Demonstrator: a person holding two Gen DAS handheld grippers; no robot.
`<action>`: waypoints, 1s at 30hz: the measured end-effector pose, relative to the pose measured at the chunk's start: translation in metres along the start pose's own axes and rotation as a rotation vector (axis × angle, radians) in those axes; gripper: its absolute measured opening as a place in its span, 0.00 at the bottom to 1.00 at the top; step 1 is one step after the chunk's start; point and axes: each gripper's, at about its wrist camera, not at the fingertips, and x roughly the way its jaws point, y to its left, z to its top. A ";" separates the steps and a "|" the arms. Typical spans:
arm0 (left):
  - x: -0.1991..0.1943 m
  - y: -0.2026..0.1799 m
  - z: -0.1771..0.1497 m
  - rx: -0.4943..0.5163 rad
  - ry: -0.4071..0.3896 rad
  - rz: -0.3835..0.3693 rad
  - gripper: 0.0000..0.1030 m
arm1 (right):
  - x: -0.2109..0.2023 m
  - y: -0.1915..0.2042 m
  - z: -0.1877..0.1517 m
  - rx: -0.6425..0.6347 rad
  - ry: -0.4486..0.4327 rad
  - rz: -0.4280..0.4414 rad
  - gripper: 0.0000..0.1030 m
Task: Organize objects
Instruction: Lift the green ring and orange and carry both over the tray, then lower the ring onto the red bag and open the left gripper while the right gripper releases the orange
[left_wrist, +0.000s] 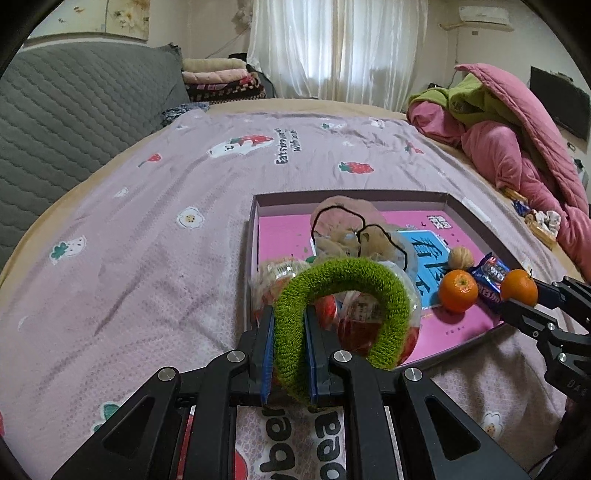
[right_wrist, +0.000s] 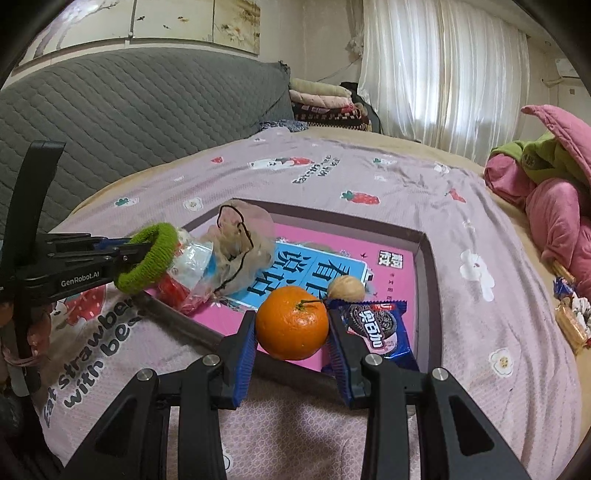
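Left claw (left_wrist: 290, 332) pinches green scrunchie (left_wrist: 343, 280); right claw (right_wrist: 291, 325) grips tangerine (right_wrist: 291, 326).

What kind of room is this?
Most likely a bedroom: a bed with a strawberry-print sheet and grey quilted headboard, a heap of pink quilts, and white curtains.

Grey quilted headboard (left_wrist: 74, 110), white curtains (left_wrist: 332, 48), pink quilt (left_wrist: 517, 140) (green lining), folded blankets (left_wrist: 221, 79).
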 end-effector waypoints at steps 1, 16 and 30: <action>0.002 -0.001 0.000 0.002 -0.002 0.001 0.14 | 0.002 0.000 -0.001 0.001 0.003 0.002 0.36; 0.023 -0.001 0.006 -0.003 -0.006 -0.011 0.14 | 0.020 0.001 0.000 -0.003 0.032 -0.003 0.36; 0.038 0.001 0.005 -0.006 0.011 -0.004 0.14 | 0.033 -0.014 0.000 0.063 0.048 0.009 0.36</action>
